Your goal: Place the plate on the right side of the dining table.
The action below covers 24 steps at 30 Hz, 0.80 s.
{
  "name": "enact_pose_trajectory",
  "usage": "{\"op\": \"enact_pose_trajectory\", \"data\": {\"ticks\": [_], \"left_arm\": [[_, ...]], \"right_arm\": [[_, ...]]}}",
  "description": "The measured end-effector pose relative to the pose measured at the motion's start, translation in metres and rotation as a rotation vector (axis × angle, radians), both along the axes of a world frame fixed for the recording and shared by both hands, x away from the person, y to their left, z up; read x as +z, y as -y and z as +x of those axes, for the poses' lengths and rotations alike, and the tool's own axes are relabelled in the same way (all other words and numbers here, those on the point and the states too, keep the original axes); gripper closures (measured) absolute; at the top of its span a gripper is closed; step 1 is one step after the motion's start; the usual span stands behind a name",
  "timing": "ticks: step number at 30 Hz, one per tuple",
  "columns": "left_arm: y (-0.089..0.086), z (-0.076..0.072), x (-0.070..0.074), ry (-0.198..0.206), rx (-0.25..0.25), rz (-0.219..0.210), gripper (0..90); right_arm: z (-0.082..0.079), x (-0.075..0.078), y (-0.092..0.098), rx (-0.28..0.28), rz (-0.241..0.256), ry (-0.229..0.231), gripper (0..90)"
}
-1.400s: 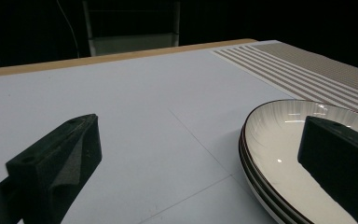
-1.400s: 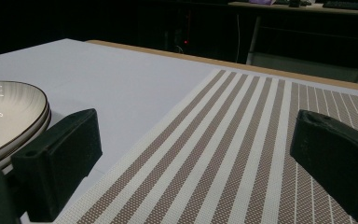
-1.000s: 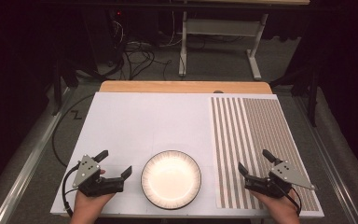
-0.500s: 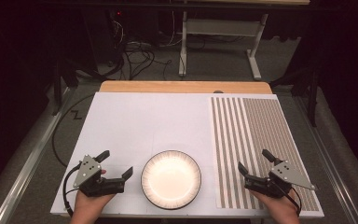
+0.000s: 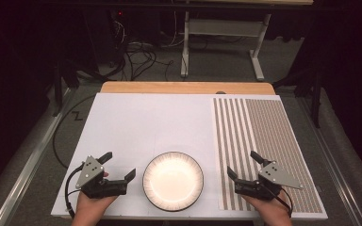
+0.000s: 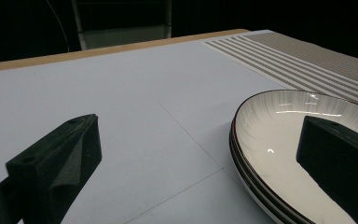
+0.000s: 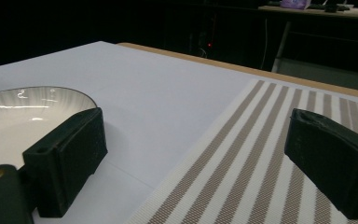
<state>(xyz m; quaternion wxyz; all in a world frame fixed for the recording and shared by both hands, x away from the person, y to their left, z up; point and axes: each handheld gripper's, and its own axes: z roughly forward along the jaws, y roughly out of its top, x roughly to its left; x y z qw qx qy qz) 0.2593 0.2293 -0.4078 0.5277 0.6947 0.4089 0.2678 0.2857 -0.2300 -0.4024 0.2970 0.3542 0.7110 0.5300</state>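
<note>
The plate (image 5: 173, 181) lies flat on the white tabletop (image 5: 146, 122), near the front edge, between the two hands. In the left claw view it looks like stacked plates, with more than one dark rim at the edge. The left claw (image 5: 120, 165) is just beside its left rim, with jaws spread apart and holding nothing. The right claw (image 5: 243, 163) is on the other side, over the striped mat (image 5: 264, 141), also open and empty. Between each claw and the plate nothing stands in the way. Behind the tabletop there is a wooden strip (image 5: 184, 87), then cables (image 5: 136, 52) on the floor and a white metal frame (image 5: 221, 33). No brand or writing can be read. Compared with one second ago, both claws and the plate are at almost the same places.
</note>
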Motion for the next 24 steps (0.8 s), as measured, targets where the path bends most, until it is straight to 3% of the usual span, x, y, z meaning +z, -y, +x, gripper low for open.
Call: {"op": "enact_pose_trajectory", "data": {"ticks": [14, 24], "left_arm": [[0.003, -0.002, 0.000, 0.009, -0.008, 0.004, 0.6], [0.005, -0.004, 0.001, 0.031, -0.017, 0.008, 0.7]], "right_arm": [[-0.001, 0.002, -0.035, 0.070, -0.038, -0.020, 8.6], [0.007, 0.006, -0.063, 0.126, -0.052, -0.042, 10.2]]}}
